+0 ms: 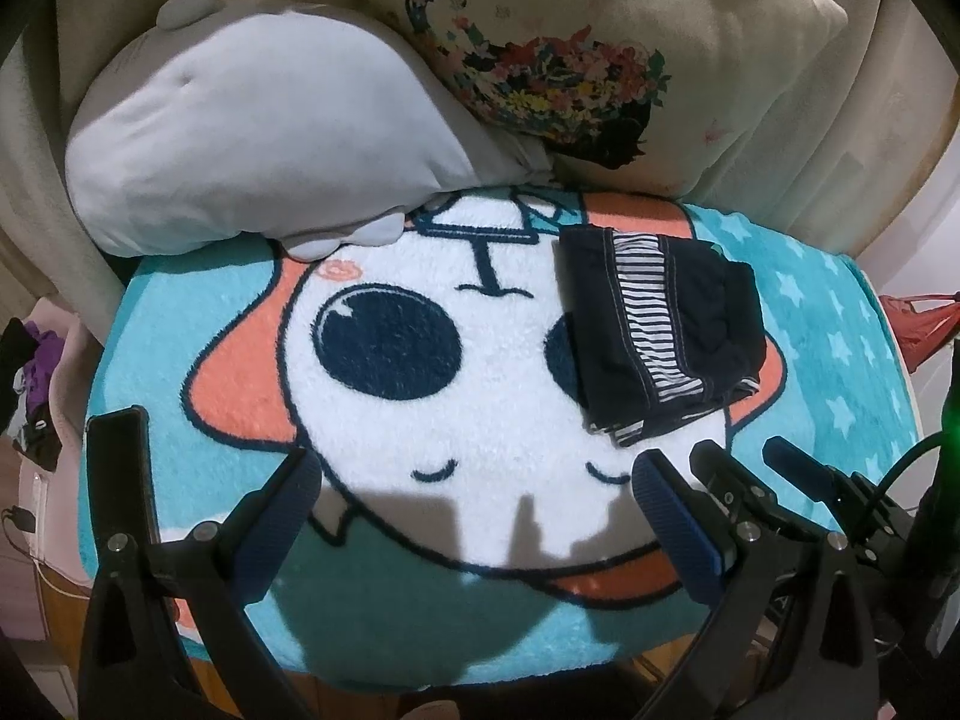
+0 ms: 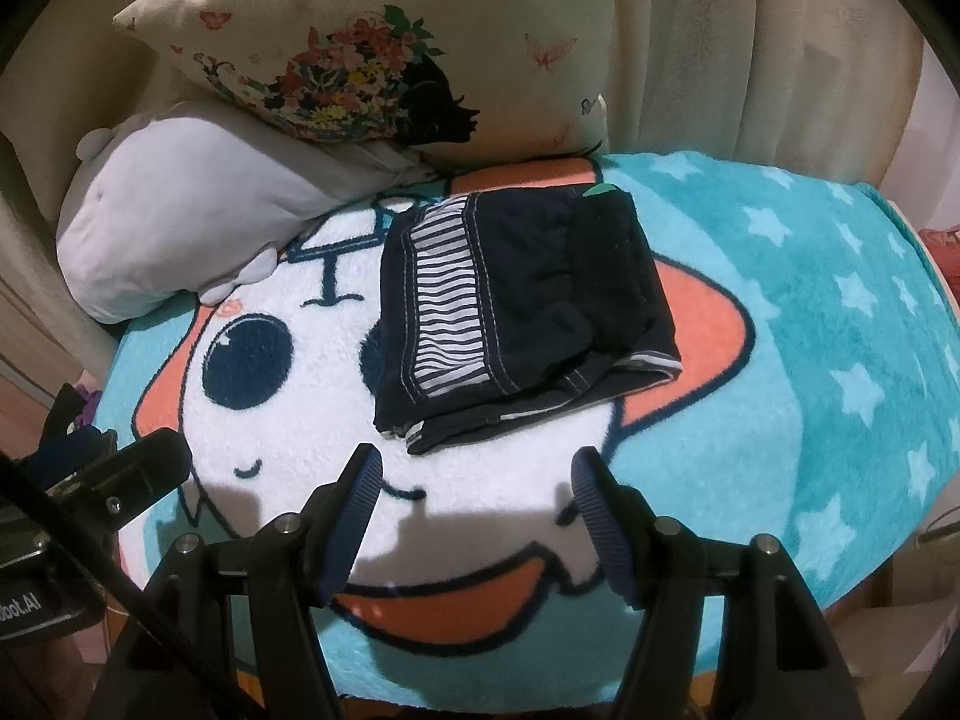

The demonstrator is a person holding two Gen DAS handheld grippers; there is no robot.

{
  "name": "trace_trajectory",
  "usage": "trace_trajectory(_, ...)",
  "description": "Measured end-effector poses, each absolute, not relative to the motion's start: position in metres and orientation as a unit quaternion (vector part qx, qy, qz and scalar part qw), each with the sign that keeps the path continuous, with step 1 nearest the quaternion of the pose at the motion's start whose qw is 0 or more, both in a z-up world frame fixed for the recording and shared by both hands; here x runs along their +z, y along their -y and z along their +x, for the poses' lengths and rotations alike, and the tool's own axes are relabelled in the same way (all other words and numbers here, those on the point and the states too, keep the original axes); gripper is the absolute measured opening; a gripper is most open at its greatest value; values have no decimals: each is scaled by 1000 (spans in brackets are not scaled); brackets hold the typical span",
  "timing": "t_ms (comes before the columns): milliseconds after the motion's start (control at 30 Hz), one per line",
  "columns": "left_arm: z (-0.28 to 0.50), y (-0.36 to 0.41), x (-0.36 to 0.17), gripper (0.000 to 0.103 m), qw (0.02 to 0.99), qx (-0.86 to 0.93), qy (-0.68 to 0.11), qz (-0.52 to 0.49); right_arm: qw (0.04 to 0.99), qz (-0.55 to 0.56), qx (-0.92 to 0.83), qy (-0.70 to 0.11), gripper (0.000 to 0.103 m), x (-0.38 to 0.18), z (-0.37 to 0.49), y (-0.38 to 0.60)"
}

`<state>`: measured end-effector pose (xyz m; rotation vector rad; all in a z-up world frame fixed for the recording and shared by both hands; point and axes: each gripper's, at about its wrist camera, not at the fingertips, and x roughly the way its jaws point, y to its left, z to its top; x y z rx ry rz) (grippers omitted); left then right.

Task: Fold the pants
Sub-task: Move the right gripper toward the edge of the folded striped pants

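Small dark navy pants (image 1: 663,330) with a striped side band lie folded into a compact bundle on the cartoon blanket (image 1: 420,420). They also show in the right wrist view (image 2: 516,306), on the blanket (image 2: 780,390). My left gripper (image 1: 474,480) is open and empty, held near the blanket's front edge, left of and nearer than the pants. My right gripper (image 2: 477,480) is open and empty, just in front of the pants' near edge. It also shows at the right of the left wrist view (image 1: 744,468).
A grey-white plush toy (image 1: 252,144) and a floral cushion (image 1: 570,54) lie at the back of the blanket against beige fabric. A red item (image 1: 918,324) is at the far right, dark clutter (image 1: 30,384) at the far left.
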<state>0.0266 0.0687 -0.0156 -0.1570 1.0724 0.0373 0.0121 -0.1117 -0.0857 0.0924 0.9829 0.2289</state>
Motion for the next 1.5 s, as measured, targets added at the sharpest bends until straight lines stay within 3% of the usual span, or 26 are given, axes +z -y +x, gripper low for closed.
trace_trajectory(733,18,-71,-21,103,851,9,-518,-81,873,47,94,-476,71,-88,10,112)
trace_trajectory(1167,7,-33,-12,103,850,-97,-505,-111,886,98,48,-451,71,-80,25,174)
trace_trajectory(1500,42,-29,-2,103,859,25,-507,-70,878,103,86,-460,71,-83,54,204)
